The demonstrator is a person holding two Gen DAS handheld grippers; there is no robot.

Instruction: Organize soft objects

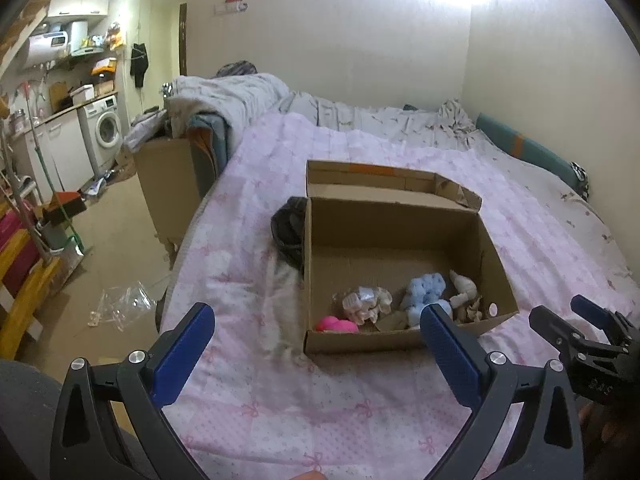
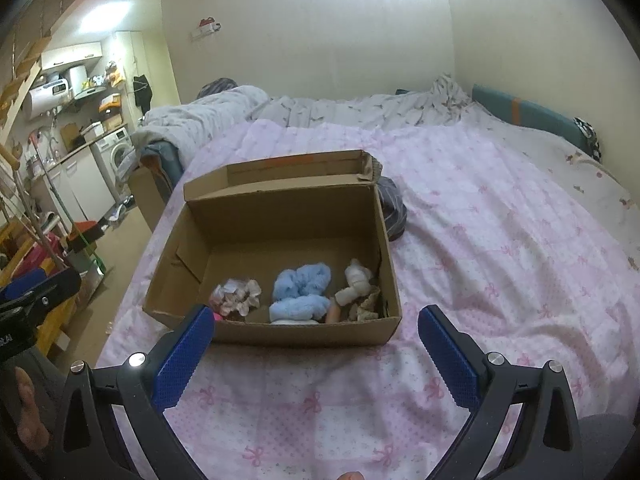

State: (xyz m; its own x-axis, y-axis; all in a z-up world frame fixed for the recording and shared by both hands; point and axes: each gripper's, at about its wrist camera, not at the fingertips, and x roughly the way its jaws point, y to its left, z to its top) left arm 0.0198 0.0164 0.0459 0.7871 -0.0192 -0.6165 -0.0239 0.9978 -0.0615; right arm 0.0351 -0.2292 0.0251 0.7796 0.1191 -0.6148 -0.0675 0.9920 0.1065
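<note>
An open cardboard box (image 1: 360,220) (image 2: 192,280) sits on the pink bedspread. Inside lie a blue fluffy item (image 1: 424,292) (image 2: 300,292), a white-pink floral bundle (image 1: 366,300) (image 2: 236,296), a cream soft toy (image 1: 464,290) (image 2: 356,280) and a bright pink item (image 1: 336,325) (image 2: 217,316). My left gripper (image 1: 320,322) is open and empty, just in front of the box. My right gripper (image 2: 316,322) is open and empty at the box's near wall; it also shows in the left wrist view (image 1: 576,316).
A dark striped cloth (image 1: 289,232) (image 2: 394,210) lies against the box's side, with something grey and blurred (image 1: 282,308) below it in the left wrist view. A grey duvet (image 1: 240,96) is heaped at the bed's far end. A tall carton (image 1: 168,184) stands beside the bed. The floor at left is cluttered.
</note>
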